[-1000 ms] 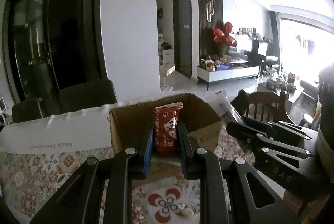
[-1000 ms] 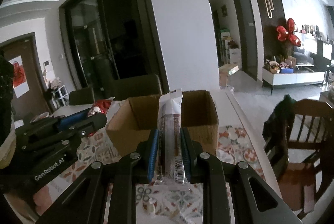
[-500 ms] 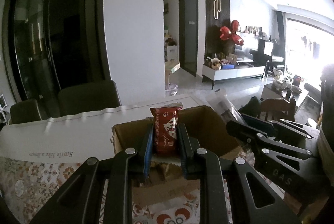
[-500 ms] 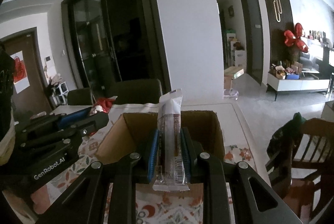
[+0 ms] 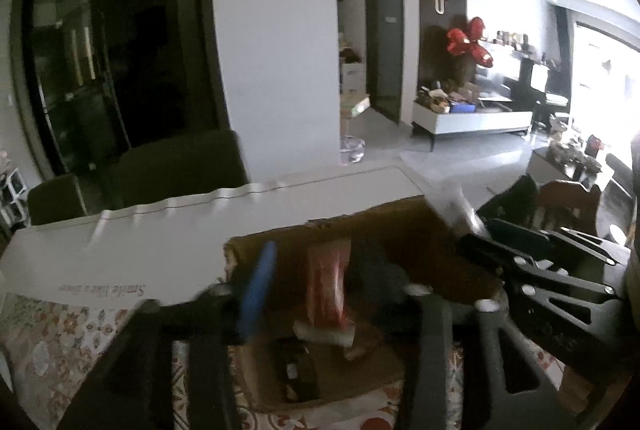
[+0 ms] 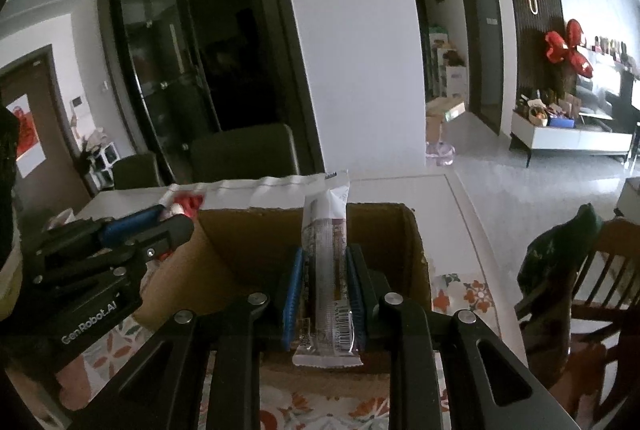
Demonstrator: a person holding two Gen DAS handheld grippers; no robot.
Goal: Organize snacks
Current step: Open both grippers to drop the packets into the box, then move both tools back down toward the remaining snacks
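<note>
Both grippers have come forward over the cardboard box [image 6: 400, 250] since the earlier frames, when they were short of its near wall, and each then clamped a snack tightly. Now the left gripper [image 5: 316, 294] has its jaws opening: the blue pads stand clear of the red snack packet [image 5: 326, 286], which sits blurred between them, apart from both, seemingly dropping toward the box floor. A dark item already lies at the bottom of the box, though it is too blurred to name. The right gripper [image 6: 324, 298] is also opening its jaws, but only slightly; the clear-wrapped snack bar [image 6: 326, 270] is upright between the pads, which look to be still touching its sides, with its lower end hanging over the box's near edge. So the task appears partway through: one snack looks just released into the box, the second is about to follow, and more red packets [image 6: 182, 203] remain on the table [image 6: 452, 205] beyond the box's left corner, likely still to be collected. The patterned tablecloth [image 6: 460, 294] around the box shows no other loose snacks in these views.
</note>
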